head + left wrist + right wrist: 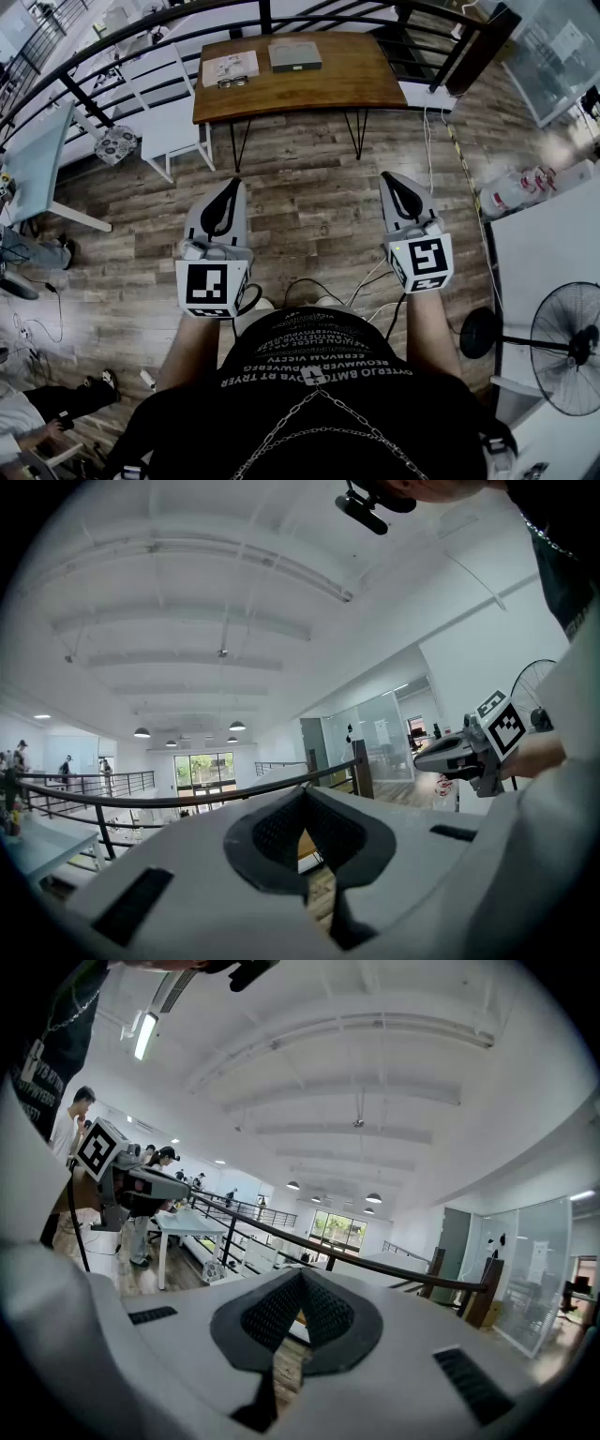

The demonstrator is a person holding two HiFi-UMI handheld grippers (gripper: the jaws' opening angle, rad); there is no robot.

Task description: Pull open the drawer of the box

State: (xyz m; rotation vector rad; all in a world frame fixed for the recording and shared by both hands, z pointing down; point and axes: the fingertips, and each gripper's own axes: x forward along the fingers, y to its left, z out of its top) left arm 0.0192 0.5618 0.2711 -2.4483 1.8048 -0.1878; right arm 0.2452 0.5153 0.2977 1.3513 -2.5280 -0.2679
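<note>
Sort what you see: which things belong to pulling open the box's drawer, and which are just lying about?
For the job: flat grey box on the brown wooden table; left hand-held gripper; right hand-held gripper, both shut and empty.
Lying about: white sheet beside the box; white chair; black pedestal fan.

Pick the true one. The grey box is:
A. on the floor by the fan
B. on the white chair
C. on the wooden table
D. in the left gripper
C: the box lies on the table, well ahead of the left gripper and the right gripper, both of which are shut and empty.
</note>
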